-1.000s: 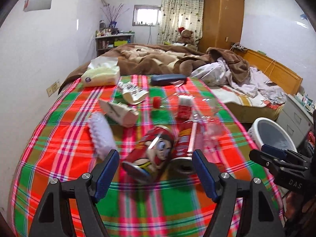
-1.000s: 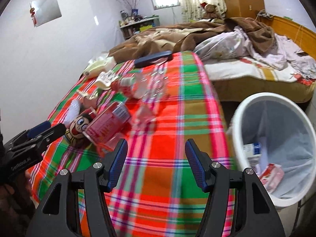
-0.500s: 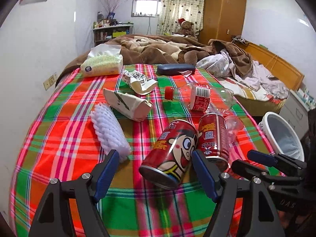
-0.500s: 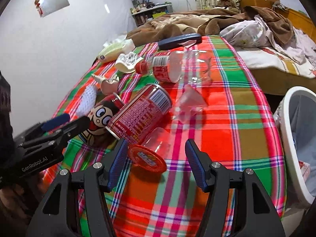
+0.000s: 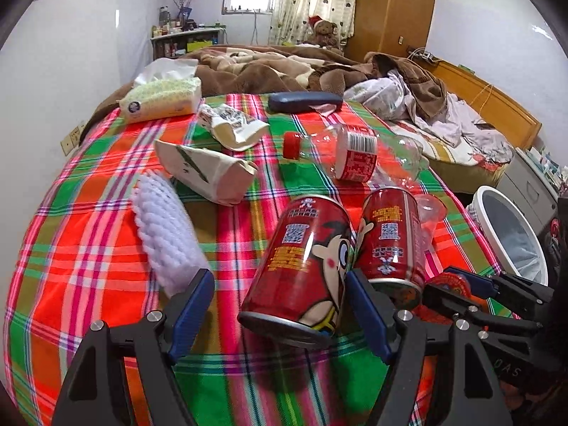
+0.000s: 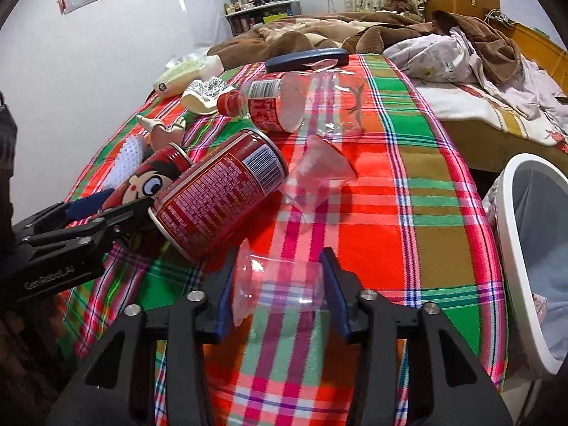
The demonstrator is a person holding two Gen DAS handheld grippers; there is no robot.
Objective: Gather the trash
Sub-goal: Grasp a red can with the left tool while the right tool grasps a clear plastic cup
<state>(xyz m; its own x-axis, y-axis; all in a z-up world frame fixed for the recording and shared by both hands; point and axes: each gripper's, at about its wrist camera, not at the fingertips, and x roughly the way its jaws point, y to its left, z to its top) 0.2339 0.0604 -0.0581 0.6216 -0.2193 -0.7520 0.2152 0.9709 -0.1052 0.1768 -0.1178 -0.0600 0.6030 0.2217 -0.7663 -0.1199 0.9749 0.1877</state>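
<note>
A: Any writing? And the right gripper (image 6: 278, 285)?
B: "GenRobot.AI" on the left gripper (image 5: 278, 310). The right has closed in and now clamps a clear crumpled plastic cup (image 6: 275, 280), just in front of the red cartoon-face can (image 5: 301, 266).
A: The left?
B: Jaws apart, now straddling that can.

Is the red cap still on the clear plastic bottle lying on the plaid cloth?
Yes, the red cap sits on the neck of the clear plastic bottle, which lies on its side.
</note>
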